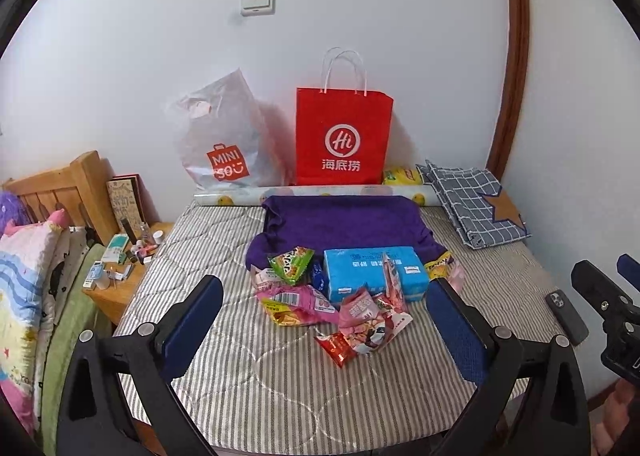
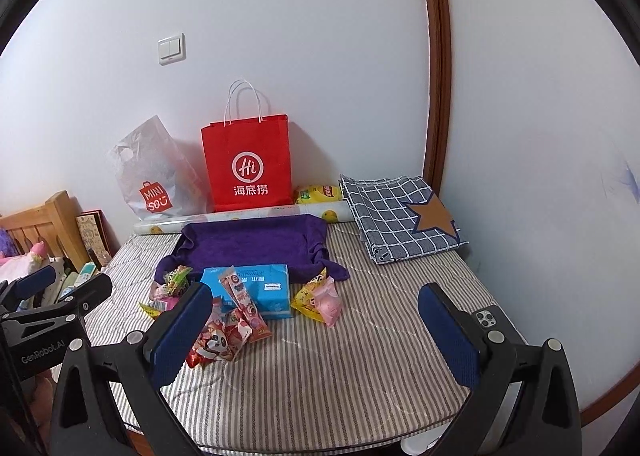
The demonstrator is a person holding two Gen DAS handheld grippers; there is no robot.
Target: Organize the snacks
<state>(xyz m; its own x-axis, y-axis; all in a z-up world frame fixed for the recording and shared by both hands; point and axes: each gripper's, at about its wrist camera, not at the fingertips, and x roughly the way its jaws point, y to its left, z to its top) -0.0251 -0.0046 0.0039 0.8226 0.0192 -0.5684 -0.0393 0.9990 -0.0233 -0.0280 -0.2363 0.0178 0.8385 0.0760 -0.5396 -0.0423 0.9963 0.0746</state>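
Note:
Several snack packets lie in a loose pile on the striped mattress [image 1: 248,376]: a green packet [image 1: 290,264], pink packets [image 1: 296,302], red and pink packets [image 1: 366,322] and a yellow packet [image 2: 308,298]. A blue box [image 1: 374,268] [image 2: 260,288] sits among them, in front of a purple cloth [image 1: 344,222]. My left gripper [image 1: 324,332] is open and empty, just short of the pile. My right gripper [image 2: 316,334] is open and empty, to the right of the pile and above the mattress [image 2: 340,376].
A red paper bag [image 1: 344,136] [image 2: 248,160] and a white MINISO plastic bag [image 1: 224,136] stand against the wall. A checked folded cloth [image 2: 396,216] lies at the back right. A phone [image 1: 566,314] [image 2: 490,318] lies near the right edge. A cluttered wooden bedside table [image 1: 116,292] stands at the left.

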